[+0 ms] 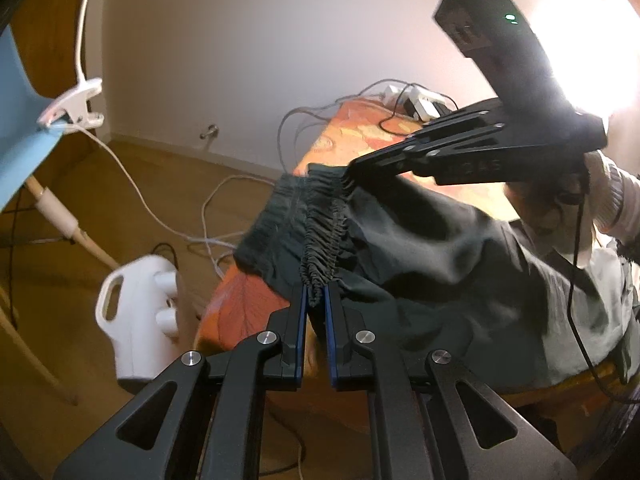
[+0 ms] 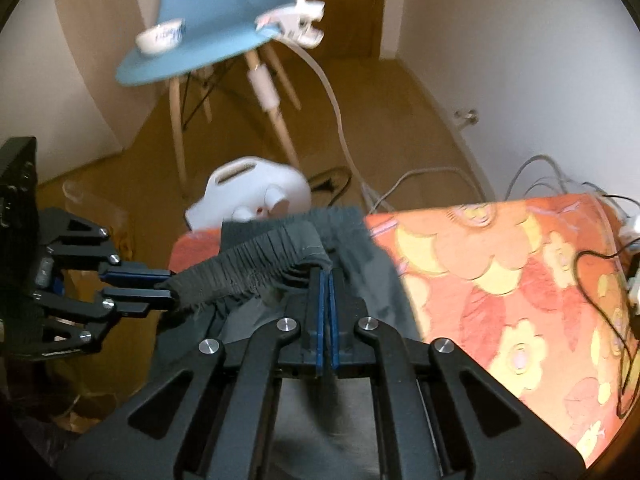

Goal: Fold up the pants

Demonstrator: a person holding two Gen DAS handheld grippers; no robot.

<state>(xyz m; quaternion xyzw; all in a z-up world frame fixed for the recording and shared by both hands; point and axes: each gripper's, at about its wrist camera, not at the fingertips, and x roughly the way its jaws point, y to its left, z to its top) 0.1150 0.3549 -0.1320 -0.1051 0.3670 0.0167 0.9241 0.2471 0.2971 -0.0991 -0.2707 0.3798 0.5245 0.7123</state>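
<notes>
Only your right wrist view shows the cup [image 2: 160,36] on the blue chair [image 2: 212,20]. Your left gripper [image 1: 316,296] and right gripper [image 2: 325,276] are each clamped on the dark pants' [image 1: 420,240] gathered waistband [image 2: 256,268], stretched taut at the table's [image 2: 500,280] left edge.

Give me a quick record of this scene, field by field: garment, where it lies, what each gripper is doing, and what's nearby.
garment: dark pants, elastic waistband bunched
surface: orange floral table cover
left gripper: shut on the waistband
right gripper: shut on the waistband further along
stretch: waistband spans between both grippers
nearby: blue chair with cup, white jug on floor
</notes>
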